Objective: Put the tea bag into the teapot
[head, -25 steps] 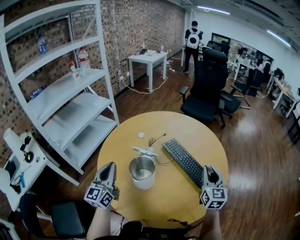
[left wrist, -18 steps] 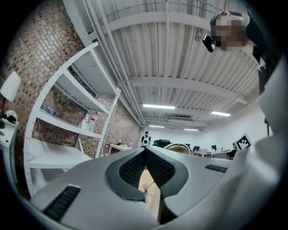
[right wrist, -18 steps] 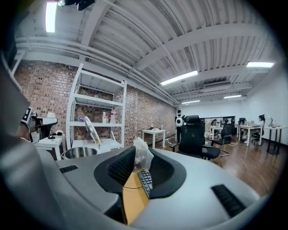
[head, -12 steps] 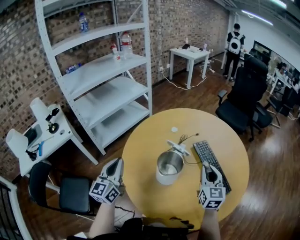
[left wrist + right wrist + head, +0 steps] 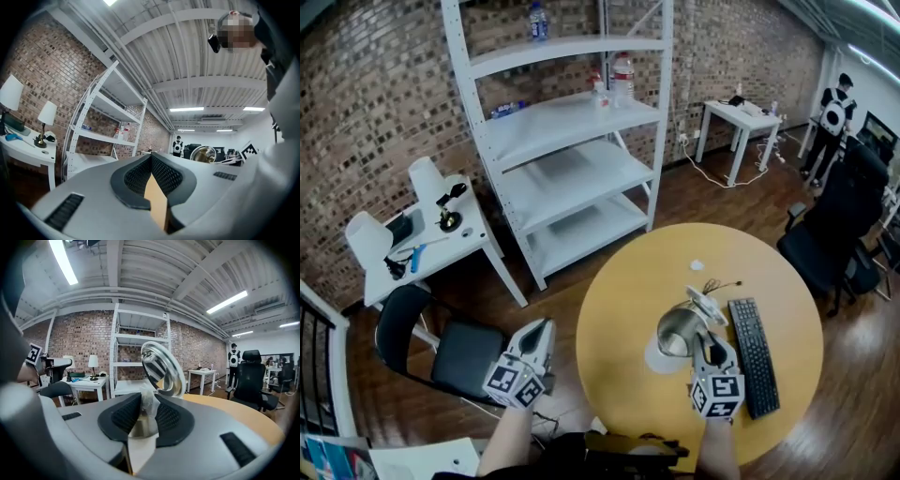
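The steel teapot [image 5: 675, 330] stands on the round yellow table [image 5: 623, 309], its open mouth showing. My right gripper [image 5: 710, 340] is just to its right, fingertips almost at the rim. In the right gripper view the jaws [image 5: 146, 397] are shut on a thin translucent white tea bag [image 5: 146, 412], and the shiny teapot rim [image 5: 161, 369] rises right beyond them, looking tilted. My left gripper [image 5: 542, 327] hangs off the table's left edge, shut with nothing in it [image 5: 151, 157]. From there the teapot [image 5: 204, 153] shows far off.
A white lid-like piece [image 5: 705, 302] lies behind the teapot, a black keyboard [image 5: 755, 356] to its right, with a thin cable [image 5: 722, 284] and a small white scrap [image 5: 697, 265] farther back. A black chair [image 5: 455, 349] and white shelving [image 5: 572, 150] stand left of the table.
The head view has swung left. My right gripper has closed in on the teapot and still pinches the tea bag. The left gripper stays off the table's left side.
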`<state>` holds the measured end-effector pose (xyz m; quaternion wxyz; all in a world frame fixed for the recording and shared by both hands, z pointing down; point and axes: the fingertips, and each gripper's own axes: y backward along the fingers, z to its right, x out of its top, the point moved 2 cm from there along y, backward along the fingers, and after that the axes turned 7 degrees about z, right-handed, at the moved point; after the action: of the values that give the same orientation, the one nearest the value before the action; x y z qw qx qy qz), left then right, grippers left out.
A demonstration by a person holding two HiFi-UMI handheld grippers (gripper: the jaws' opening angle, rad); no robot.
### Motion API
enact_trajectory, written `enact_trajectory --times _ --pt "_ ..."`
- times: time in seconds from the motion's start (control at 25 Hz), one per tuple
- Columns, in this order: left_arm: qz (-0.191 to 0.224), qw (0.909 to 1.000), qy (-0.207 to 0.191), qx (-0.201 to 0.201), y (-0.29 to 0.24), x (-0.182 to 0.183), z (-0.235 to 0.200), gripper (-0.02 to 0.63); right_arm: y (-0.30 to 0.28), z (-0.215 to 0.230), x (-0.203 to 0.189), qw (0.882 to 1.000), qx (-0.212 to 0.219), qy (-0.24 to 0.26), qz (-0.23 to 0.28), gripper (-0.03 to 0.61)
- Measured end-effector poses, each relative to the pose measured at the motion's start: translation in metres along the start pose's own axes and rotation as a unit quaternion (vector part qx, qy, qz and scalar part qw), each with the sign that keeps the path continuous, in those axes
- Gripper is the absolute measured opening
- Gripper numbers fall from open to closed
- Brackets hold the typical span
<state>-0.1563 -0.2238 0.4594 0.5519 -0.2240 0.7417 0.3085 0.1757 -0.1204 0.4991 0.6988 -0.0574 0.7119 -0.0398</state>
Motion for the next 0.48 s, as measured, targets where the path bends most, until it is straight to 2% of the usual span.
enact_trajectory --times 0.24,0.48 --pt "0.010 0.9996 0.002 0.026 0.013 0.006 -0.013 -0.006 -0.027 -0.023 0.017 0.999 0.039 0.018 0.010 0.075" --pt "0.010 0.9993 0.018 0.030 0.016 0.000 -0.016 -0.006 -0.035 -0.026 0.017 0.999 0.037 0.034 0.007 0.077"
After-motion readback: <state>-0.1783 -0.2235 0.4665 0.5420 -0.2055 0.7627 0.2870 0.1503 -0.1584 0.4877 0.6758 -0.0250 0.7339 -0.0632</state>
